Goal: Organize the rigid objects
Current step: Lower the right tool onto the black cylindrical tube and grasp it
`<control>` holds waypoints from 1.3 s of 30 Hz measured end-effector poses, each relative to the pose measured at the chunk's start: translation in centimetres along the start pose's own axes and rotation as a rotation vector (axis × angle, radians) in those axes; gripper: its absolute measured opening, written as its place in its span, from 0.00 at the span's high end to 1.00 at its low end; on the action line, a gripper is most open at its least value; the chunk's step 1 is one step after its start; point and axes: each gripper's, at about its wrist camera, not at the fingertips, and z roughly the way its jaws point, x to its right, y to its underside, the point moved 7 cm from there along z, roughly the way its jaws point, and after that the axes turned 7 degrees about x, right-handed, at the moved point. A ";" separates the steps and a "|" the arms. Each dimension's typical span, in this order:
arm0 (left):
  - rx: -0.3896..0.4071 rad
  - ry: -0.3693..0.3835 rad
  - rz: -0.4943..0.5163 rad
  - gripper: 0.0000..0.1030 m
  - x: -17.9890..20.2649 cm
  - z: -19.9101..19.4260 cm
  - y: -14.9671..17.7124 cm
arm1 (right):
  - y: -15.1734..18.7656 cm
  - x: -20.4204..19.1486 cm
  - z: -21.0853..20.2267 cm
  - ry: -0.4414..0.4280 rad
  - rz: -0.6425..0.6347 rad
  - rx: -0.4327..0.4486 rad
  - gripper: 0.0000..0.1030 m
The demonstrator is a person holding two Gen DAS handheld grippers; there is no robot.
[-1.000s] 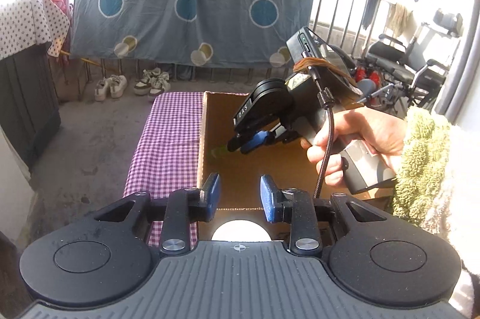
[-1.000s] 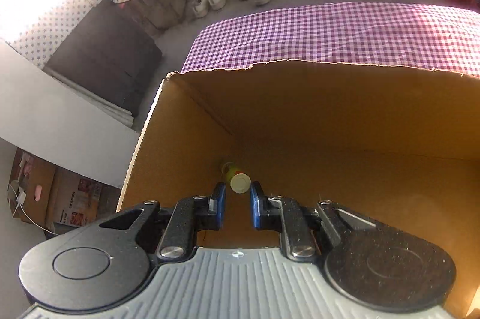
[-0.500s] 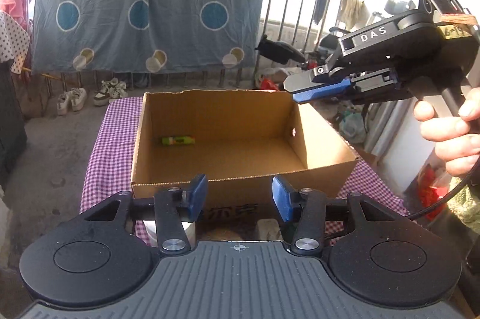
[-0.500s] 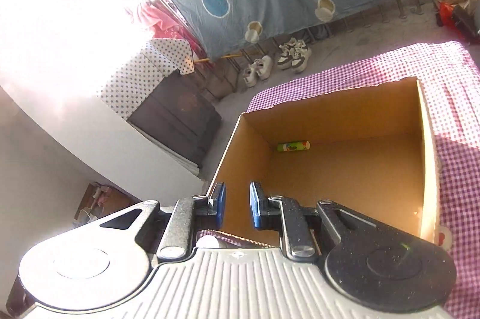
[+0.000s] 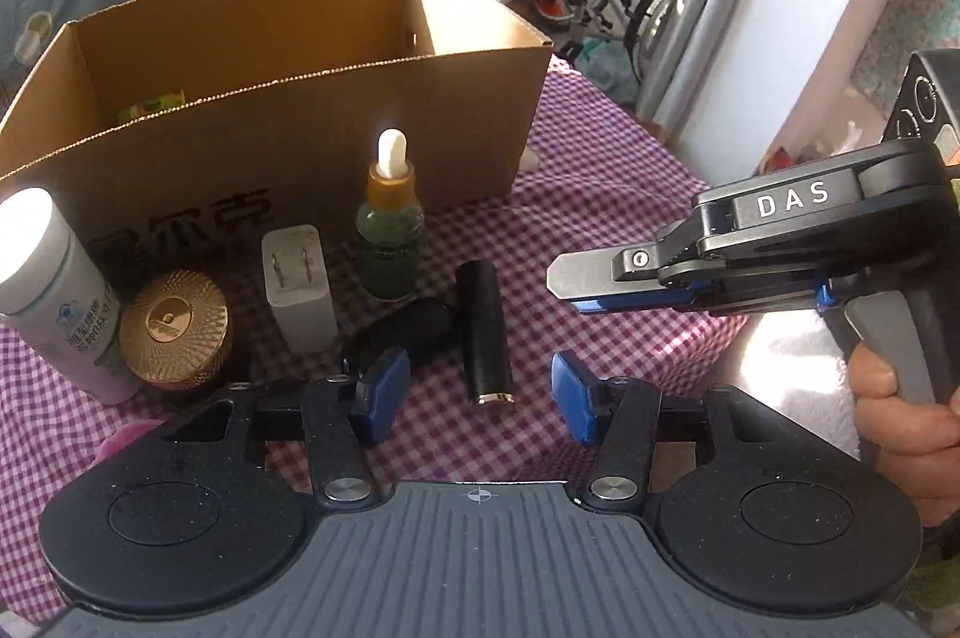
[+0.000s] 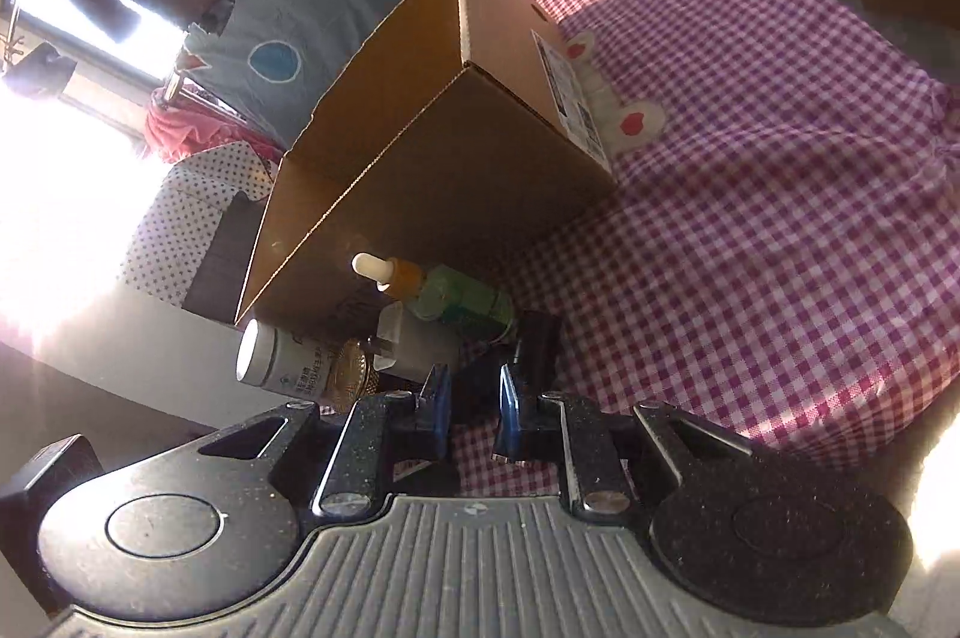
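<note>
A cardboard box fills the upper left of the left wrist view on a purple checked cloth. Below it stand a white bottle, a dropper bottle, a white plug and a gold lid, with a black tube lying at centre. The left gripper, jaws apart and empty after widening earlier, sits at the bottom just below the tube; the right gripper has its jaws together on nothing.

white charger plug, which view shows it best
The left wrist view: the white charger plug stands in full, prongs facing the camera, unblocked. In the right wrist view it is half hidden behind the dropper bottle.
</note>
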 end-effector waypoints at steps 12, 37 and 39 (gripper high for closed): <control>-0.091 -0.049 0.076 0.65 1.3 4.1 0.6 | 0.3 1.4 5.2 0.041 0.008 -0.050 0.81; -0.036 -0.068 0.122 0.75 2.9 2.5 0.7 | 1.4 2.4 4.8 -0.001 0.040 -0.026 0.76; -0.030 -0.059 0.123 0.75 3.1 2.4 0.6 | 1.5 2.5 4.0 -0.007 0.052 -0.017 0.76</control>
